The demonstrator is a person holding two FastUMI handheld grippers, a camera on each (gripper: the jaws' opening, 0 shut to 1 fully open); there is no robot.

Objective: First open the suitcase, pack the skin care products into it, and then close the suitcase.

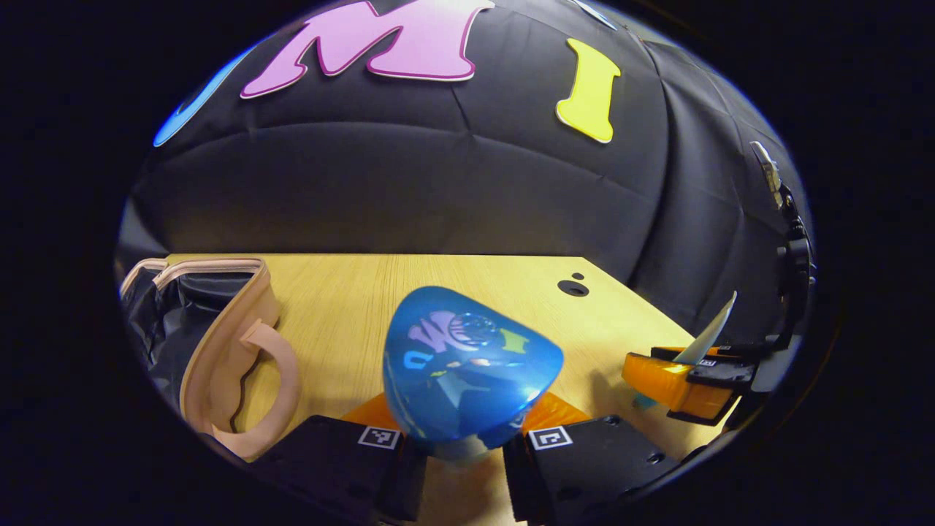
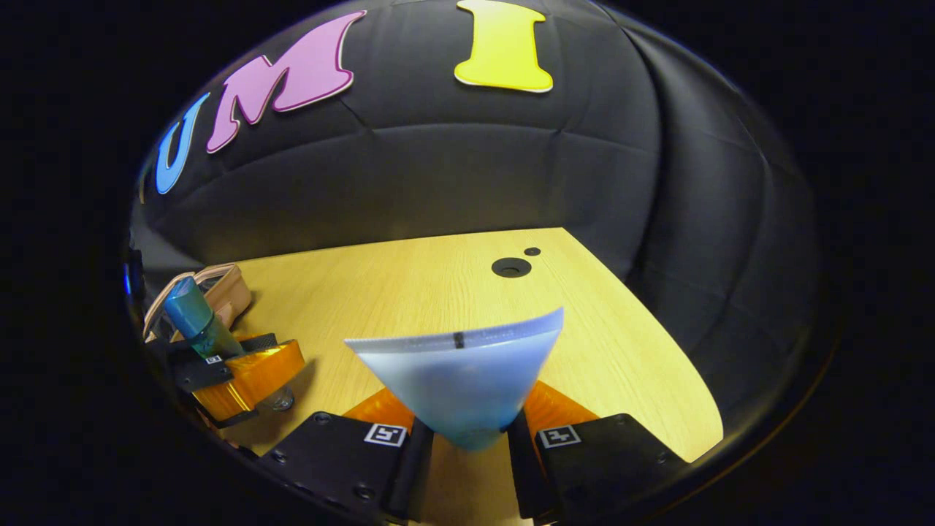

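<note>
With left tongs clamped on the blue bottle and right tongs on the tube, lower both gently into the open suitcase.

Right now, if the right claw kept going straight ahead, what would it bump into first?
Probably nothing soon. The right claw, clamped on a pale blue tube, points across bare wooden table toward the black cloth wall. That wall looks like the first thing ahead, though depth is hard to judge.

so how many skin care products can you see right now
2. A blue bottle is clamped in the left gripper, and a pale tube is clamped in the right gripper. More may be hidden inside the suitcase.
</note>
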